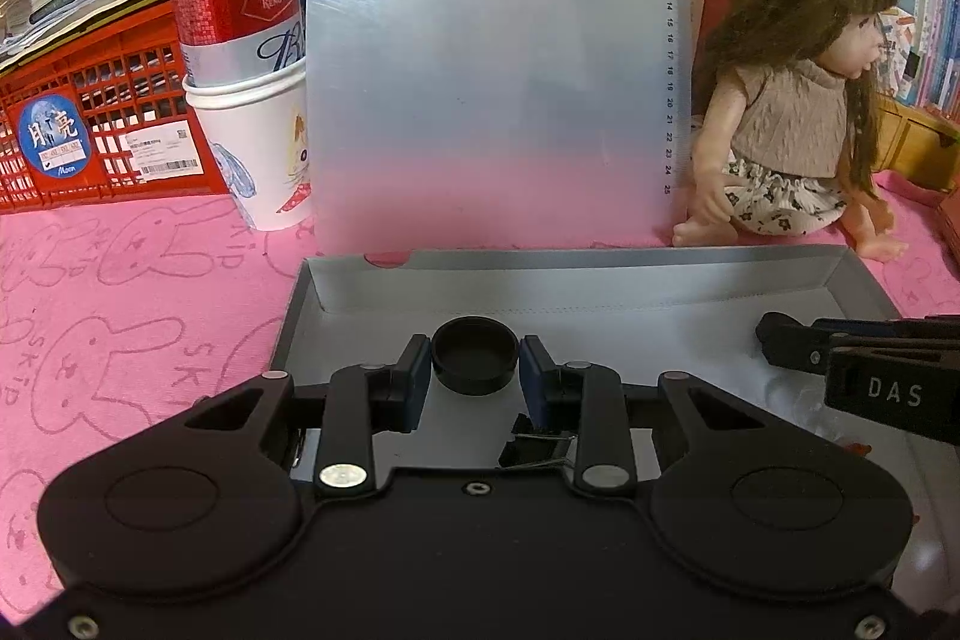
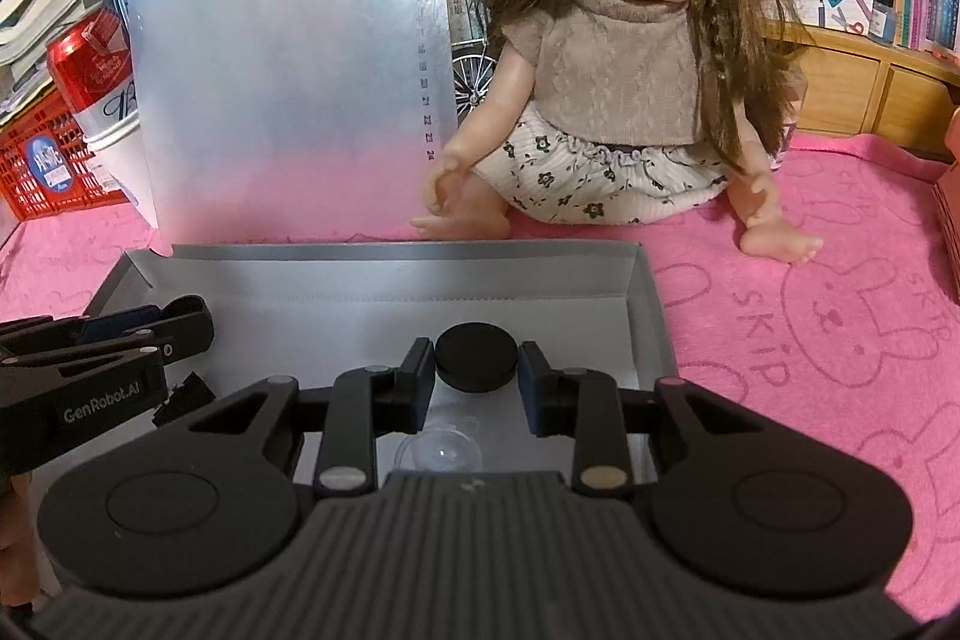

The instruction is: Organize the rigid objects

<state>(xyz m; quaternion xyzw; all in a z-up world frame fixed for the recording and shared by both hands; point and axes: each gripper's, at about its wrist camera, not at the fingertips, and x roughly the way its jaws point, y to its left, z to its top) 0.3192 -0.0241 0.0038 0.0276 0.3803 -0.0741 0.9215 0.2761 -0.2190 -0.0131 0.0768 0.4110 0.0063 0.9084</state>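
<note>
A grey cardboard box [image 1: 600, 259] lies open on the pink cloth. My left gripper [image 1: 475, 367] is over the box, its blue pads closed on a black round cap [image 1: 474, 355] with the hollow side up. My right gripper [image 2: 475, 370] is over the same box, its pads closed on a second black round cap [image 2: 476, 355], flat side up. A black binder clip [image 1: 534, 445] lies in the box under my left gripper. A clear dome-shaped piece [image 2: 441, 451] lies in the box under my right gripper. Each gripper shows at the edge of the other's view.
A frosted plastic sheet with a ruler edge [image 1: 480, 58] stands behind the box. A doll [image 2: 618, 70] sits to its right. A red can in a white paper cup [image 1: 240, 58] and a red crate [image 1: 90, 124] under stacked books stand at the left. Books line the back.
</note>
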